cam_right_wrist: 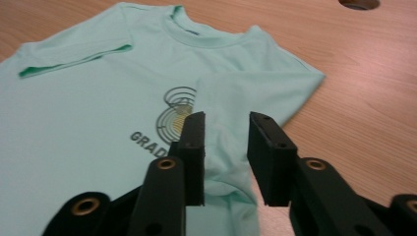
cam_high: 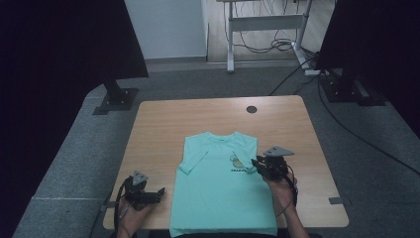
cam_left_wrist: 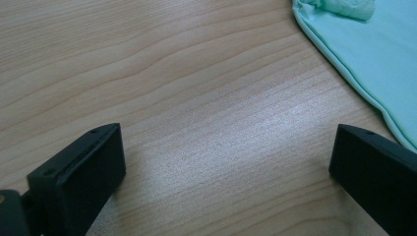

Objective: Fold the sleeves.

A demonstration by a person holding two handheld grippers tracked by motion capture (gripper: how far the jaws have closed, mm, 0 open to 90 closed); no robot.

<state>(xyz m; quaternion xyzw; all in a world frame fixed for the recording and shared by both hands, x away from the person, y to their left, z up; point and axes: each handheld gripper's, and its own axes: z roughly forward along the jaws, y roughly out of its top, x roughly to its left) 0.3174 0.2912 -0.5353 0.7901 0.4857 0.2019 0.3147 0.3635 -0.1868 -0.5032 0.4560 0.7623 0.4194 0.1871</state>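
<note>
- We are folding a mint shirt [cam_high: 218, 193], which is lying face up in the lower middle of the high view, its collar toward the far edge of the surface [cam_high: 158, 124] and its hem hanging over the near edge.
- Both sleeves are lying folded inward over the chest, so the body is narrowing into a neat strip; that is probably why the sides look so straight.
- Our right claw [cam_high: 258, 164] is sitting at the right edge of the shirt, just beside the printed logo [cam_right_wrist: 172, 120], where the folded right sleeve [cam_right_wrist: 246, 93] is lying.
- In the right gripper view, at the lower middle of the frame, its jaws are standing a little apart with the sleeve's end between them; the pads are not pinching the cloth, so we are judging it released, letting the sleeve rest where it was laid.
- Our left claw [cam_high: 157, 192] is waiting at the lower left of the high view, on bare wood just beside the shirt's left edge.
- In the left gripper view its jaws are spread wide and holding nothing, with the shirt's hemmed edge [cam_left_wrist: 344, 73] at the upper right of the frame; it is likely parked there to keep clear while staying close for the next fold.
</note>
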